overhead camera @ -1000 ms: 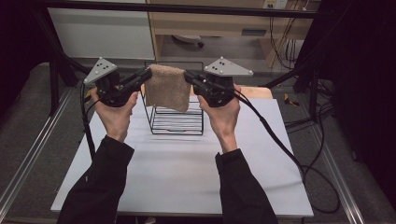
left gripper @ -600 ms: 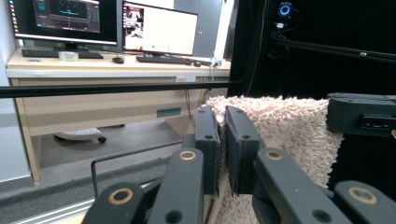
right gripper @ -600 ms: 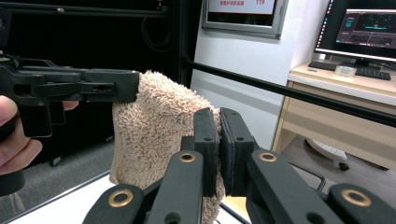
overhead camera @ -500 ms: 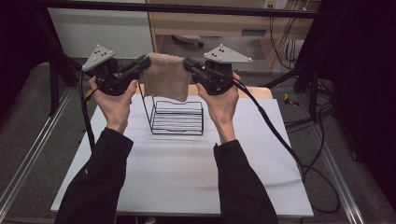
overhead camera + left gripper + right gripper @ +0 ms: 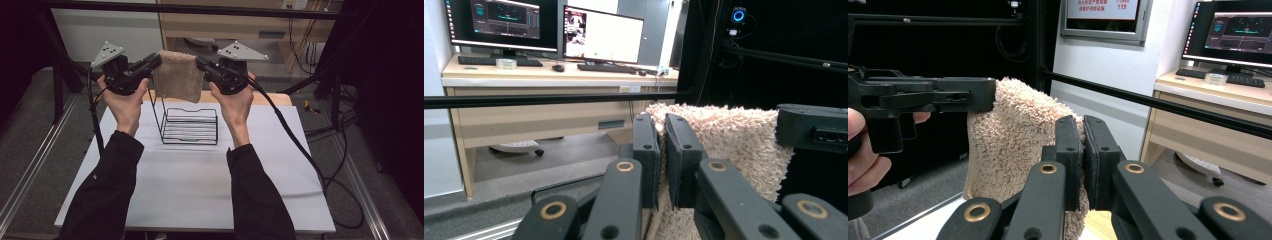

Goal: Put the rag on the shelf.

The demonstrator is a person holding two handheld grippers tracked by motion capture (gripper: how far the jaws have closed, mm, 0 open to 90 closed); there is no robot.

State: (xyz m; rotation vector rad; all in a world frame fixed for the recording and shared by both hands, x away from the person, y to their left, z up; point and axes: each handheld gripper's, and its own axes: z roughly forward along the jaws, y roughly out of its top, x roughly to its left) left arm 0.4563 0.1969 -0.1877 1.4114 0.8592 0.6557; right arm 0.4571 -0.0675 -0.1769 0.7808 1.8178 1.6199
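Right now you hold the beige towel (image 5: 177, 75) stretched in the air above the black wire rack (image 5: 189, 122), with your left gripper (image 5: 150, 65) clamped on its left top corner and your right gripper (image 5: 202, 64) clamped on its right top corner, jaws closed on the cloth. Judging by that, you are mid-carry, about to hang it. Next you likely need to lower both corners evenly over the rack's tall upright bar, keeping the towel taut.

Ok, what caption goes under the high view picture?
Both grippers, left and right, hold a beige towel above a wire rack.
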